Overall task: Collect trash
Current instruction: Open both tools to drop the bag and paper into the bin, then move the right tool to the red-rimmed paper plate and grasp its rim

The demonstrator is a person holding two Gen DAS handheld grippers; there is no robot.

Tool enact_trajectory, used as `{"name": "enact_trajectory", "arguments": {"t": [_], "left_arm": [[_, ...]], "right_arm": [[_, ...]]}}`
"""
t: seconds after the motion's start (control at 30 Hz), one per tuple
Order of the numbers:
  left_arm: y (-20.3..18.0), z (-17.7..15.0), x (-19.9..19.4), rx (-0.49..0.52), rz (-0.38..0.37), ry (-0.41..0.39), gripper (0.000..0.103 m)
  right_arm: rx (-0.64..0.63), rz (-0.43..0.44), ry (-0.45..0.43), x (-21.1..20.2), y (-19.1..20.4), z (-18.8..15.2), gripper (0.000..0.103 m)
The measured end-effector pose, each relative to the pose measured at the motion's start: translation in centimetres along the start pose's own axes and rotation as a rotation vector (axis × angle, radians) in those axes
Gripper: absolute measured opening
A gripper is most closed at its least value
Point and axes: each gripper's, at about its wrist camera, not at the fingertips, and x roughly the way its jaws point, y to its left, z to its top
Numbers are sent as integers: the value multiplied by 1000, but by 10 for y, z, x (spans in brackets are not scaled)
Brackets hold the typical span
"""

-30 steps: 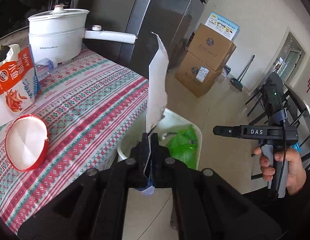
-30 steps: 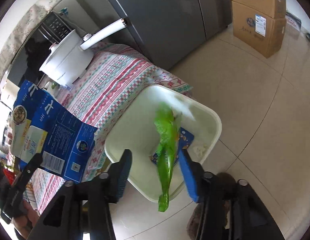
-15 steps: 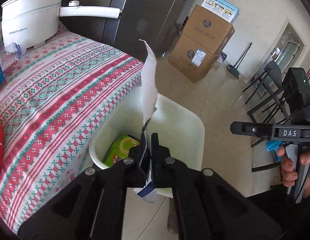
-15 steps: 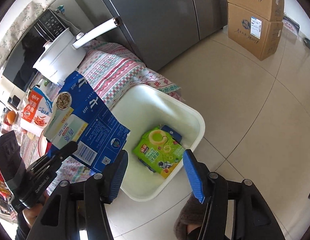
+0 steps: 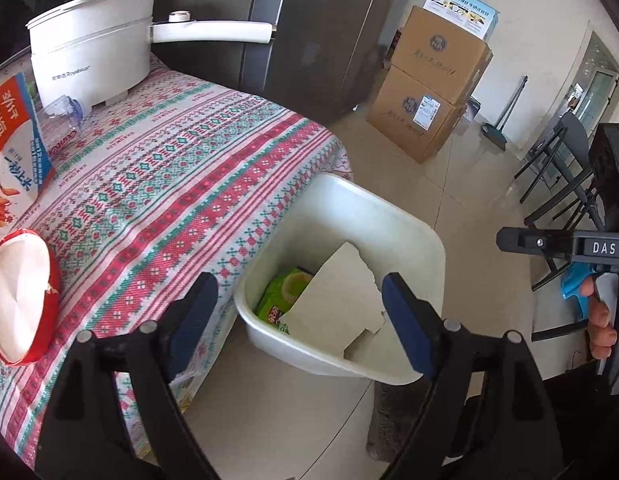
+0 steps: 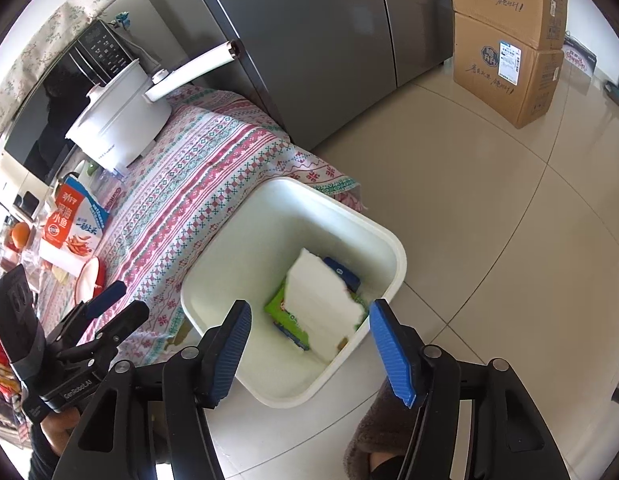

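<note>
Fingers: we see both the left gripper (image 5: 295, 308) and the right gripper (image 6: 309, 346) spread wide, grasping nothing.
Flattened carton: it lies white side up (image 5: 335, 300) in the white bin (image 5: 393, 216), past our fingertips, over a green packet (image 6: 279, 308).
Table (image 5: 157, 184): left of the fingers; on it we see a white pot (image 5: 93, 44) and a snack bag (image 6: 71, 224).
</note>
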Motion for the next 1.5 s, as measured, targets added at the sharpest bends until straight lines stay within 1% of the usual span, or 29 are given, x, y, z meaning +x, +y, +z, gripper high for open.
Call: {"name": "enact_trajectory", "arguments": {"t": [0.07,0.13,0.23,0.3,0.43,0.67,0.8,0.97,1.13,1.33,1.5], "left_arm": [[7,-2,-6,-5,33,1,88],[14,-4,-12,-11,68,8,94],[28,-7,-28,-16,137,0,99],[40,-9,-41,-30,171,-6,100],[70,-14,-68,-91,236,-11,101],[118,-30,-115,-190,328,-33,102],[140,-41,-138,-233,362,-48,102],[165,-56,-160,-283,404,-54,102],[188,-71,-177,-332,425,-59,102],[207,-86,-192,-370,444,-60,102],[221,-97,-202,-403,453,-61,102]], "right_arm": [[-6,3,-2,0,5,1,66],[-16,3,-5,0,11,3,68],[-31,-1,-6,1,24,6,70],[-40,4,-6,2,36,8,71],[-75,19,-11,5,65,9,73],[-170,55,3,16,133,4,75],[-217,74,11,25,173,0,75],[-242,114,30,41,220,-7,75],[-258,129,50,63,263,-17,75],[-246,129,83,94,298,-30,75],[-227,124,97,117,315,-38,75]]}}
